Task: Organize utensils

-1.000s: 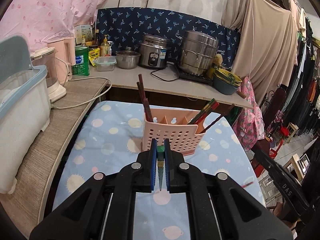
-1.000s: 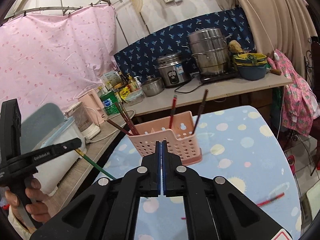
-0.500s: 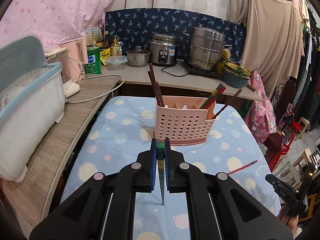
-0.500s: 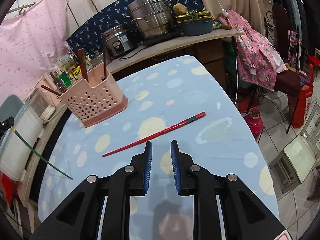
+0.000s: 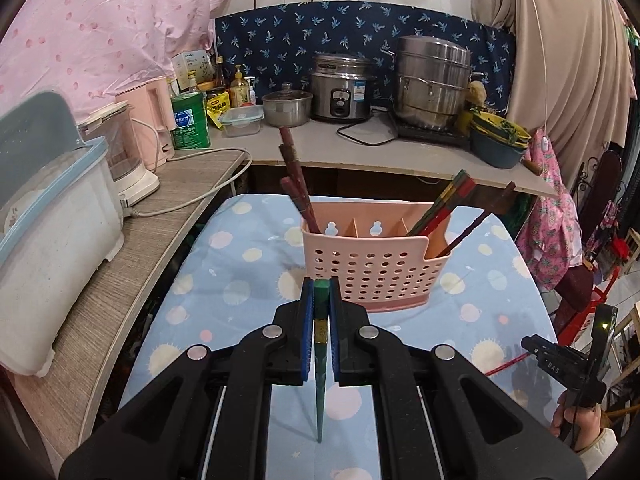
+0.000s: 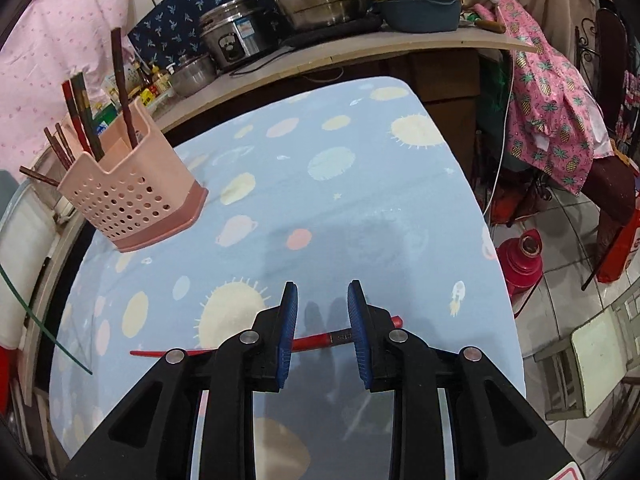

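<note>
Left tool [image 5: 320, 292] clenched on green tapered chopstick [image 5: 320, 360], just near of pink perforated plastic holder [image 5: 372, 268]. Right tool [image 6: 322, 304] opening, nothing gripped; red chopstick [image 6: 320, 338] flat on blue patterned tabletop [image 6: 340, 184] between pads. Lower squarely astride shaft, then close.

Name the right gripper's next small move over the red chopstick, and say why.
Probably lower a little further, then close. The right gripper has its jaws opening, and the red chopstick lies flat on the tablecloth, crossing the gap between them but not yet pinched. The left gripper is already shut on a green chopstick, so the red one seems the only one left lying loose.
</note>
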